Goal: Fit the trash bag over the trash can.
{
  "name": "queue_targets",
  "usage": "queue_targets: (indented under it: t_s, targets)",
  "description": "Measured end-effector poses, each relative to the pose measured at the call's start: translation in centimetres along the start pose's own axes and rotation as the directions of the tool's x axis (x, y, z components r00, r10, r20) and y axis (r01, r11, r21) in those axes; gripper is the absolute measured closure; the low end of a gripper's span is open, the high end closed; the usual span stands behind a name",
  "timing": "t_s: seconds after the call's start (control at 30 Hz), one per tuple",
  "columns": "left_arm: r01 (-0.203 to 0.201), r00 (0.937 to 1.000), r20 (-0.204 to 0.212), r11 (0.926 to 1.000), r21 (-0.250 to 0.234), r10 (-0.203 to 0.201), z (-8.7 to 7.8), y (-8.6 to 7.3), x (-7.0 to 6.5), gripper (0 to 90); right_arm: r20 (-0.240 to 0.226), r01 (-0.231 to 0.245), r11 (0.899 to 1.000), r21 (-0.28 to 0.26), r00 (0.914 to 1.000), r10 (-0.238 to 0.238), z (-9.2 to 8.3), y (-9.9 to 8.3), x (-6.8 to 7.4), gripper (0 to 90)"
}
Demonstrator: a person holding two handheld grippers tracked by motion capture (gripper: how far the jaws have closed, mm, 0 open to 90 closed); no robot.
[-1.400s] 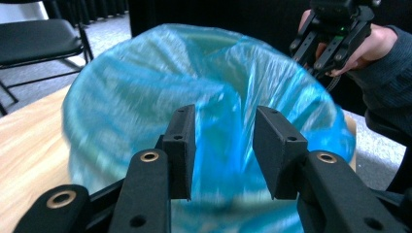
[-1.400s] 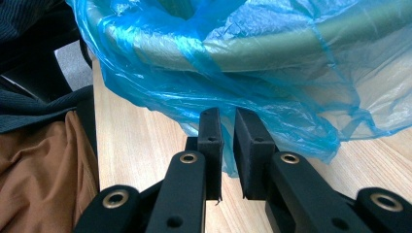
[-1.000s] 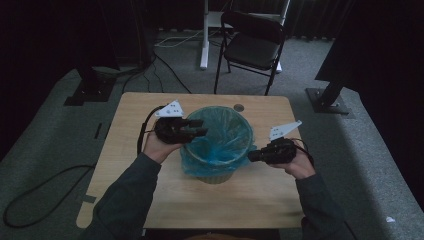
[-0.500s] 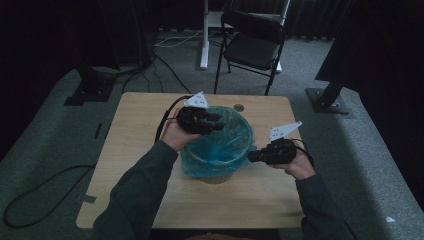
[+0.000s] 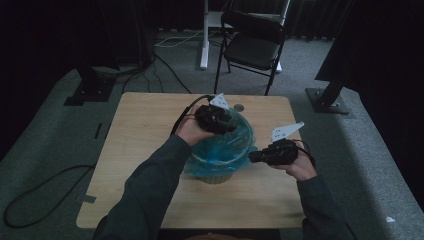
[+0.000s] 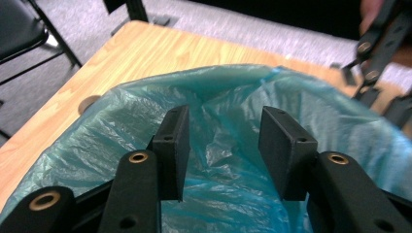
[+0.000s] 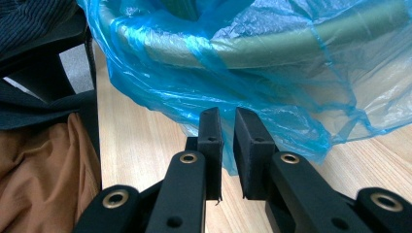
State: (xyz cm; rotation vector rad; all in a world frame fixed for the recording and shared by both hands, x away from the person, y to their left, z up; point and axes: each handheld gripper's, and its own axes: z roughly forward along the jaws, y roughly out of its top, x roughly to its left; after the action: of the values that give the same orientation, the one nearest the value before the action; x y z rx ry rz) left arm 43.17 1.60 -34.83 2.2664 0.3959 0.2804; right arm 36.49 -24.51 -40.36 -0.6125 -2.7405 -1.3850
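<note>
- Jaws of the left gripper stand apart over the blue bin liner, likely to grab its far edge.
- Right gripper jaws pinch the liner's overhang, steadying it on the bin, mid-table.

blue bag lining bin, upright, table centre

My left forearm is hiding the bin's near-left side; the blue bag is hiding its inside.
</note>
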Motion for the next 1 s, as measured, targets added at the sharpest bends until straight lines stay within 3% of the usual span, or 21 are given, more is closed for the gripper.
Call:
queue_targets:
  t_s: [0.17,0.23,0.47,0.77,0.8,0.93,1.0]
  targets:
    - [0.007,0.9999,-0.008,0.9989,0.047,-0.007,0.9,0.3,0.2,54.5,0.0,0.0,1.0,0.002,1.0,0.0,0.0,0.0,0.0,81.5]
    - [-0.004,0.9997,-0.022,0.9947,0.103,0.006,1.7,0.7,0.2,54.3,-0.001,0.001,1.0,-0.001,1.0,-0.001,0.1,0.0,0.0,81.5]
    - [-0.008,0.9997,-0.02,0.9836,0.18,0.011,3.0,0.9,0.5,53.4,-0.003,0.005,1.0,-0.004,1.0,-0.005,-0.1,0.1,0.1,81.4]
    - [-0.004,0.9999,-0.01,0.9759,0.218,0.006,3.9,0.8,0.8,52.8,-0.007,0.007,1.0,-0.003,1.0,-0.007,0.0,0.1,0.1,81.3]
    - [0.001,1.0,-0.005,0.9714,0.238,0.0,4.2,0.8,0.9,52.8,-0.007,0.007,1.0,-0.003,1.0,-0.007,0.0,0.1,0.1,81.3]
    - [-0.006,1.0,-0.003,0.9658,0.259,0.007,4.5,0.8,1.0,52.3,-0.009,0.009,1.0,-0.002,0.9999,-0.009,0.1,0.2,0.2,81.2]
    - [0.0,1.0,-0.005,0.966,0.259,0.001,4.8,0.9,1.0,52.3,-0.009,0.011,1.0,-0.001,0.9999,-0.011,0.1,0.2,0.1,81.2]
